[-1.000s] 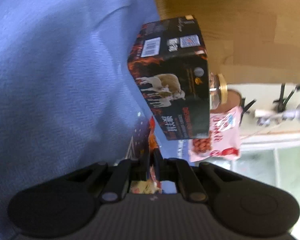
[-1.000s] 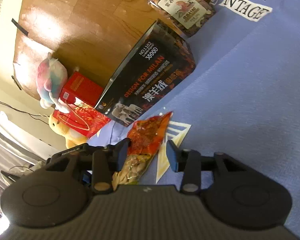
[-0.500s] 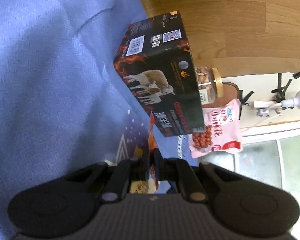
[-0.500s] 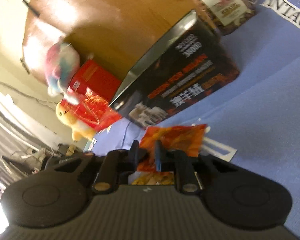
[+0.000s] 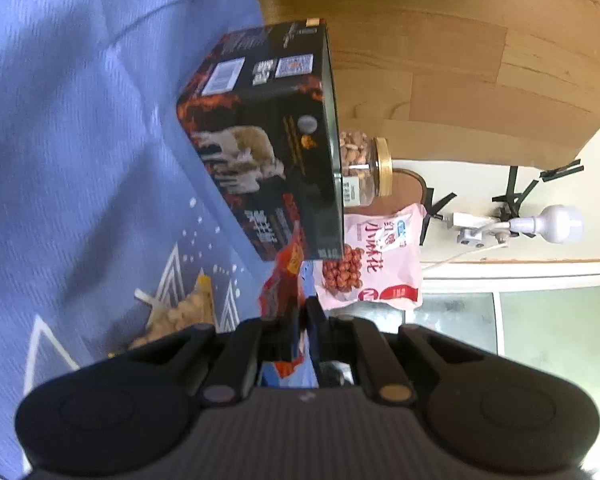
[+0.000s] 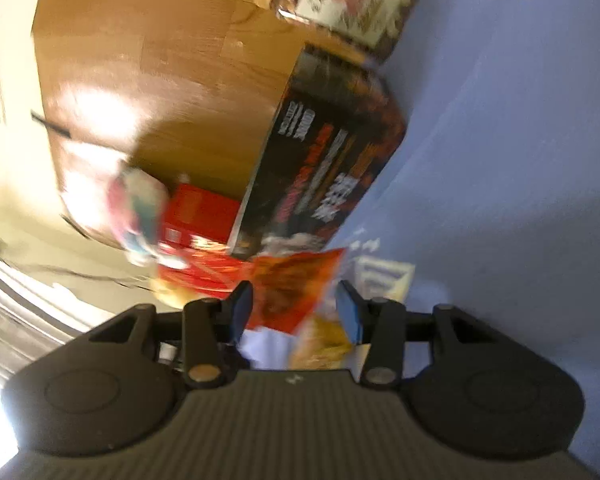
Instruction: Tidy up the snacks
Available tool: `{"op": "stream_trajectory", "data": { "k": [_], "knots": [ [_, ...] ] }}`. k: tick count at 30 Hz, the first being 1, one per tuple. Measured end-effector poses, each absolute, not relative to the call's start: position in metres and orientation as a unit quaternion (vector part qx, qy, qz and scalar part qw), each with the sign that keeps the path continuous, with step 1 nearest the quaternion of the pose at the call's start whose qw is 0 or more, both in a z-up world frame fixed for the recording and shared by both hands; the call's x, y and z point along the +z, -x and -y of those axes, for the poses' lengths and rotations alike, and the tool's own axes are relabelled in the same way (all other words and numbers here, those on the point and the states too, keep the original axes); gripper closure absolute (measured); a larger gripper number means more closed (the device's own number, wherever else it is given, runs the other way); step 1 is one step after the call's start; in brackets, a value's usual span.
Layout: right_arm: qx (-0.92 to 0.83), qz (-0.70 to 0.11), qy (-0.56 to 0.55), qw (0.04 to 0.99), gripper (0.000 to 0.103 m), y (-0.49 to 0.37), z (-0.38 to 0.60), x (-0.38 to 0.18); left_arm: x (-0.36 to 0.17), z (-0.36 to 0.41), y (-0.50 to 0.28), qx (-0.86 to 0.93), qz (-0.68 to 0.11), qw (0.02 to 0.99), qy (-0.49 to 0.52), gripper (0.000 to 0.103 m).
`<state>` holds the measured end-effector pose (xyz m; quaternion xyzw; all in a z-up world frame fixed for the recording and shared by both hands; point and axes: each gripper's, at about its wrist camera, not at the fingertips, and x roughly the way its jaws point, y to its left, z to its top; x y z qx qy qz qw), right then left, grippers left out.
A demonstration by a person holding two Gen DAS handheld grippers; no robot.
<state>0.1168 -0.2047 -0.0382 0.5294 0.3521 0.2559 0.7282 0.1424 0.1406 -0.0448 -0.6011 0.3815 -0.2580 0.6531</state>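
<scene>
My left gripper (image 5: 303,312) is shut on the edge of an orange-red snack packet (image 5: 286,280) and holds it above the blue cloth (image 5: 80,140). In the right wrist view the same packet (image 6: 292,284) hangs between the fingers of my right gripper (image 6: 296,308), which is open around it. A black box with flame and sheep print (image 5: 268,152) stands just beyond, and it also shows in the right wrist view (image 6: 328,160). A yellowish nut packet (image 5: 180,312) lies on the cloth below.
A nut jar with a gold lid (image 5: 364,168) and a pink peanut bag (image 5: 376,264) stand behind the box. In the right wrist view there are a red box (image 6: 200,212), a plush toy (image 6: 140,208) and a wooden panel (image 6: 160,60).
My right gripper shut on the orange packet half a second ago and has now opened. The left gripper keeps its hold and has lifted the packet. The right wrist view is blurred by motion.
</scene>
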Motion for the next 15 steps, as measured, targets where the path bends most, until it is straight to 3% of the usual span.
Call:
{"op": "stream_trajectory", "data": {
  "k": [5,10,15],
  "knots": [
    [0.286,-0.316,-0.49,0.761,0.075,-0.115,0.198,-0.009,-0.012,-0.14,-0.14,-0.262,-0.371,0.709,0.54,0.098],
    [0.296,-0.255,-0.395,0.831,0.076,-0.142,0.179,0.04,0.036,-0.14,-0.157,-0.256,-0.348,0.778,0.456,0.096],
    [0.276,-0.237,-0.325,0.873,0.075,-0.184,0.153,0.05,0.062,-0.129,-0.186,-0.208,-0.341,0.837,0.373,0.096]
  ]
}}
